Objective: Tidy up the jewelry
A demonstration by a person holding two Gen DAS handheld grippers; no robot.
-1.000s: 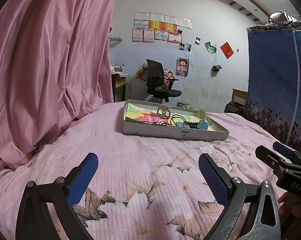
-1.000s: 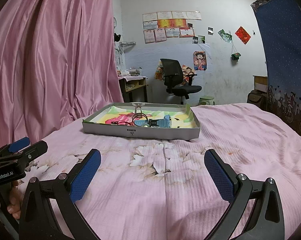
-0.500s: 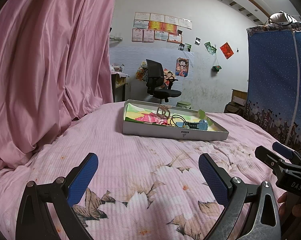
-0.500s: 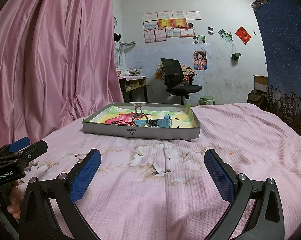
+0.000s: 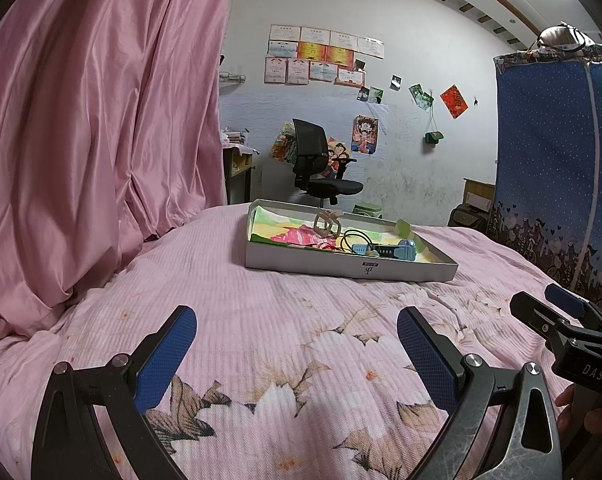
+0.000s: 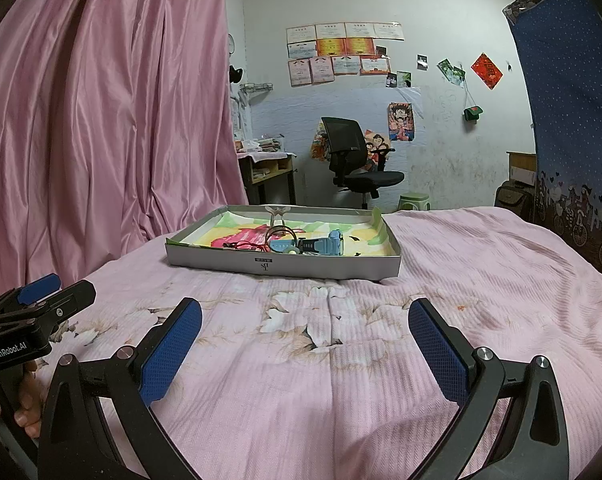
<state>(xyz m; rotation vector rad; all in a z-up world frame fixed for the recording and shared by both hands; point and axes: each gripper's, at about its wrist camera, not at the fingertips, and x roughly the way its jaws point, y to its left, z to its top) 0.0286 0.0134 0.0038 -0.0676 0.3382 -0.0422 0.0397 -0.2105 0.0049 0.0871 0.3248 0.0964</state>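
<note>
A shallow grey box [image 5: 353,270] [image 6: 281,268] lined with colourful paper lies on the pink bedspread, well ahead of both grippers. Inside it are a blue watch [image 5: 401,249] [image 6: 327,244], a dark cord loop [image 5: 355,238] [image 6: 279,234], a red string [image 6: 243,245] and a beige hair claw [image 5: 328,222] [image 6: 276,213]. My left gripper [image 5: 297,338] hovers open over the bedspread, nothing between its blue pads. My right gripper [image 6: 305,330] is likewise open and empty. Each gripper shows at the edge of the other's view, held by a hand.
A pink satin curtain [image 5: 93,140] [image 6: 101,128] hangs along the left. A blue dotted fabric wardrobe [image 5: 557,168] [image 6: 573,100] stands on the right. Beyond the bed are a black office chair [image 5: 321,168] [image 6: 353,160], a desk [image 6: 267,168] and a green stool [image 6: 415,200].
</note>
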